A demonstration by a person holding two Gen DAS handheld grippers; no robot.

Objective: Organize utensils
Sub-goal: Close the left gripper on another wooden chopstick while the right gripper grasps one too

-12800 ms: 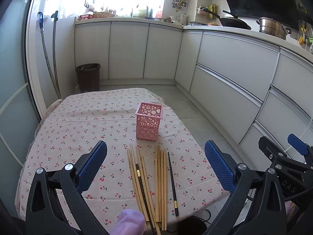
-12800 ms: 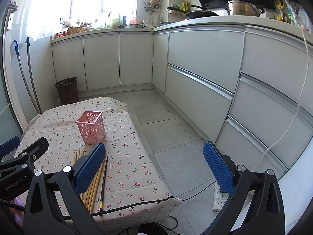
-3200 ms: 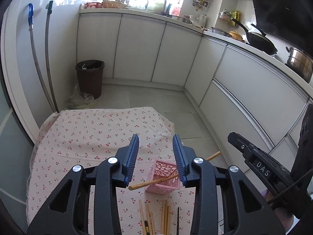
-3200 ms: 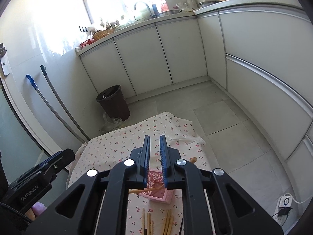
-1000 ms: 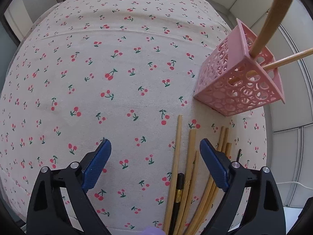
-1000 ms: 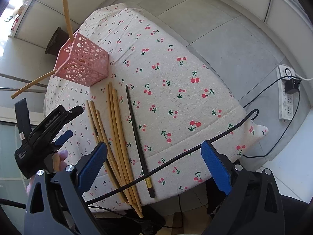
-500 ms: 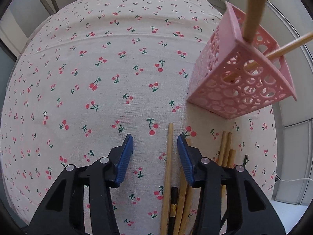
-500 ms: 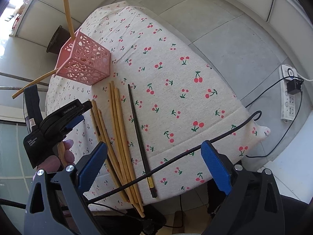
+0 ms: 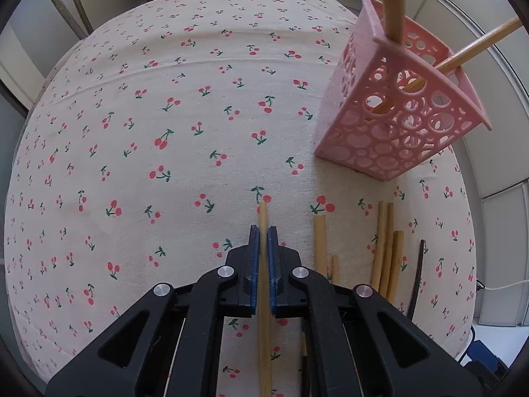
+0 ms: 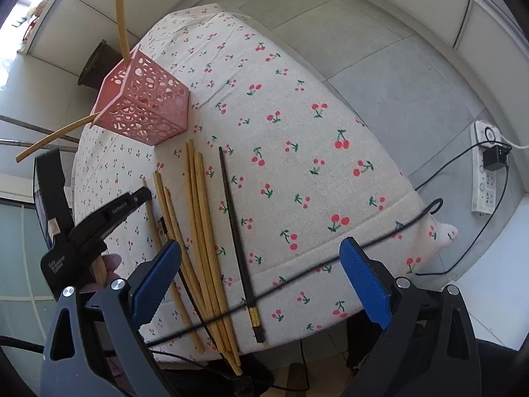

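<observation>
A pink perforated holder [image 9: 400, 115] stands on the cherry-print tablecloth [image 9: 148, 132] with two wooden chopsticks [image 9: 393, 3] leaning out of it; it also shows in the right wrist view [image 10: 145, 106]. My left gripper [image 9: 263, 231] is shut on a wooden chopstick [image 9: 263, 215] that lies on the cloth, left of the holder. Several more wooden chopsticks [image 10: 201, 218] and a dark chopstick [image 10: 236, 238] lie side by side near the table's front edge. My right gripper [image 10: 261, 271] is open and empty above that front edge. The left gripper [image 10: 99, 221] shows at the left there.
A black cable [image 10: 330, 264] runs across in front of the right gripper. A white power strip [image 10: 487, 168] lies on the grey tile floor at the right. A dark bin [image 10: 96, 63] stands beyond the table by the white cabinets.
My left gripper has closed from wide open onto the leftmost wooden chopstick on the cloth. The right gripper has stayed open and barely moved.
</observation>
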